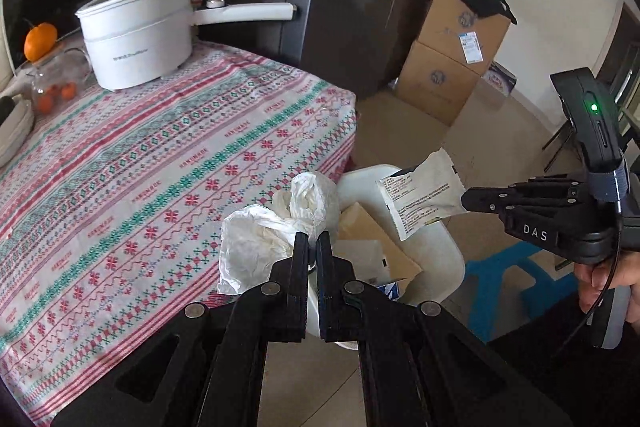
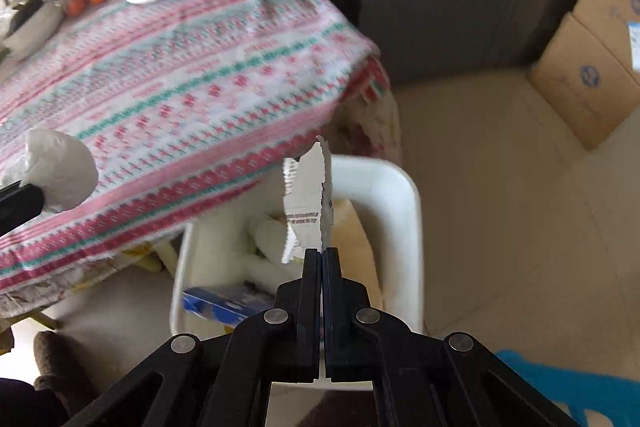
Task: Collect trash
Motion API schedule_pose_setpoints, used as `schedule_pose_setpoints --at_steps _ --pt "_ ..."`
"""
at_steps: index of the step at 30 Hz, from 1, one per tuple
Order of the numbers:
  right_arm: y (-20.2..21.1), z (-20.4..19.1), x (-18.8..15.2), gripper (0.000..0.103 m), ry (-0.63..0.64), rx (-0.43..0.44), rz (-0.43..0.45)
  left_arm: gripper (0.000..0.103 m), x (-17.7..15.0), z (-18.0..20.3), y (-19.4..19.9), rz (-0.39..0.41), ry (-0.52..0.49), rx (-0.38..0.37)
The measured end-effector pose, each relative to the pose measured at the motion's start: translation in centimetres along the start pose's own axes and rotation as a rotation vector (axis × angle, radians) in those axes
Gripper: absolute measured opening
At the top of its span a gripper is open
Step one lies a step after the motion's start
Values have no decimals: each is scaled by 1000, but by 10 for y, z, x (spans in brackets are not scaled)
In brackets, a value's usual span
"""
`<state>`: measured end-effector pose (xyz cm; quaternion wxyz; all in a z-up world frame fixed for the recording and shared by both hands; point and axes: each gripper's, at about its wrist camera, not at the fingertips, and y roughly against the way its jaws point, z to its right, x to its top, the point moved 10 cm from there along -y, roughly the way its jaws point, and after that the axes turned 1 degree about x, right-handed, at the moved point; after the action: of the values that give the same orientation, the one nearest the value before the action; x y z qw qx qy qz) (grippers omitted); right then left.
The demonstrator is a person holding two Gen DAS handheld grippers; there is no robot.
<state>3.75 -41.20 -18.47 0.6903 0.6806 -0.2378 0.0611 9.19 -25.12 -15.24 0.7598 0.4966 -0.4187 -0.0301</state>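
Left gripper [image 1: 313, 241] pinches crumpled tissue [image 1: 264, 235]; right gripper [image 2: 321, 254] clamps wrapper [image 2: 310, 203] above bin [image 2: 404, 195].

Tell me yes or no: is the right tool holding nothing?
No, the right tool is shut on a torn white wrapper, held above the white bin.

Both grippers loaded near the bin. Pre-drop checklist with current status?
1. Right gripper shut on the wrapper: ok.
2. Wrapper over the open white bin: ok in the right wrist view.
3. Left gripper shut on the crumpled tissue: ok.
4. Tissue over the bin: not ok, it hangs mostly over the tablecloth edge.
5. Room in the bin: ok, cardboard and a blue box lie low inside.
6. Grippers apart: ok.
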Motion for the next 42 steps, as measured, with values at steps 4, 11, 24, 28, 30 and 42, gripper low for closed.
schedule_pose_setpoints --at_steps 4,11,24,28,30,42 --pt "-10 10 -6 0 -40 -7 -54 3 -3 12 -23 -38 -15 -15" --pt "1 20 1 60 -97 14 -9 3 -4 31 -60 -81 -44 -27" --pt "5 52 1 66 -174 -2 6 16 -10 52 -107 -128 -125 -21" --pt "7 56 0 67 -187 -1 8 66 -7 53 -105 -104 -128 -15" --pt "7 57 1 68 -190 2 11 66 -5 52 -103 -99 -135 -11" --pt "13 45 2 72 -189 39 33 73 -7 8 -56 -87 -82 72"
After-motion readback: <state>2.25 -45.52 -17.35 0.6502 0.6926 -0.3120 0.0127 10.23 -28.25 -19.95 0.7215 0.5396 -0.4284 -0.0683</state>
